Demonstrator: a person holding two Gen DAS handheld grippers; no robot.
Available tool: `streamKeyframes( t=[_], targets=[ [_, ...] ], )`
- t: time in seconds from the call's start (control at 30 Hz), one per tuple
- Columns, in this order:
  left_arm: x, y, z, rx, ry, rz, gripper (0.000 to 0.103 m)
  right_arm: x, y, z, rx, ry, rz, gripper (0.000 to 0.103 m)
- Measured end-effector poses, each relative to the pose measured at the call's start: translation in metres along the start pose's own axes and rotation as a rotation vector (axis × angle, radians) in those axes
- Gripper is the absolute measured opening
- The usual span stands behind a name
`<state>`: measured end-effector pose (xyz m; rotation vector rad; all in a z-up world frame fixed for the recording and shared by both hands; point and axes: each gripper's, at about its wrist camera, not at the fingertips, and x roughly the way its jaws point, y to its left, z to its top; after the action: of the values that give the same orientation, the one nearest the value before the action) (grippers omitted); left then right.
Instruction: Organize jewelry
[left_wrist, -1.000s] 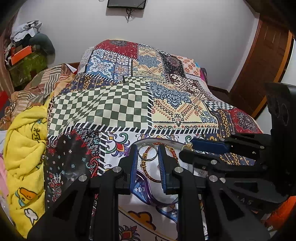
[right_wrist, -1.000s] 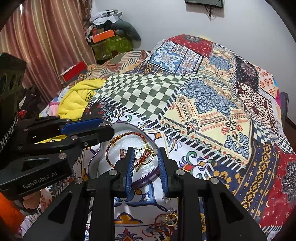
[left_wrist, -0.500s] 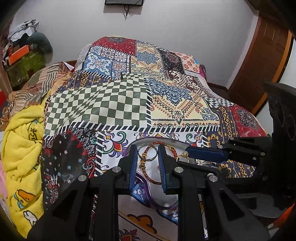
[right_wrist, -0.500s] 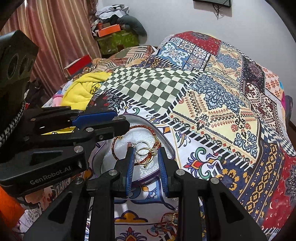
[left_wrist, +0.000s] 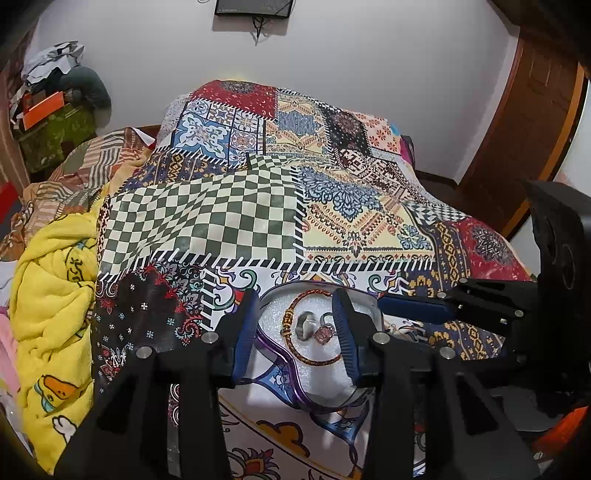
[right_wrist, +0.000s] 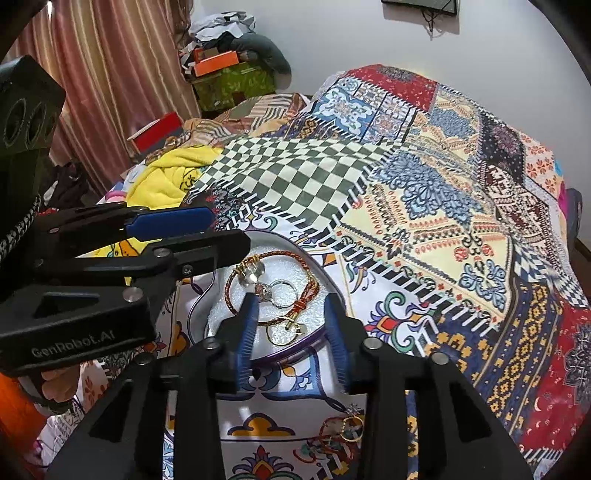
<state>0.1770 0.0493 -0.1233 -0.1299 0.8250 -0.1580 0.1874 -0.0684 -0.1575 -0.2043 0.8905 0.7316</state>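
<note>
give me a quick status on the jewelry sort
Both hand-held grippers open, left, right, holding nothing. Bracelet and rings in tray. Loose jewelry on bedspread.

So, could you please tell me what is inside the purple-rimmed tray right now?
Inside the purple-rimmed tray, on white foam padding, lie a red-and-gold cord bracelet, a silver ring, a gold ring and a clear-stone piece. The right claw fingers cover its near edges.
</note>
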Motion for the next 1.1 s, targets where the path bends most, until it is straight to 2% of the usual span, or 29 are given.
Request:
streamKeyframes(
  t=[0.23,0.33,0.67,0.83,1.1],
  targets=[
    [-0.018,-0.004,0.004,-0.008,-0.023,0.012,0.041,-0.020,-0.004,-0.001,0.018,-0.032,-0.017,0.036],
    [-0.028,-0.009,0.003,-0.003,-0.034,0.026,0.046,-0.032,-0.007,-0.002,0.029,-0.047,-0.031,0.036],
    [-0.058,-0.031,-0.011,0.019,-0.036,0.037,0.046,-0.077,-0.026,-0.021,0.078,-0.083,-0.094,0.036],
    [-0.055,-0.044,-0.025,0.022,0.000,0.022,0.047,-0.088,-0.045,-0.037,0.121,-0.067,-0.134,0.036],
    [-0.023,-0.077,-0.049,0.054,0.107,-0.026,0.047,-0.095,-0.076,-0.072,0.202,-0.019,-0.174,0.036]
  ],
)
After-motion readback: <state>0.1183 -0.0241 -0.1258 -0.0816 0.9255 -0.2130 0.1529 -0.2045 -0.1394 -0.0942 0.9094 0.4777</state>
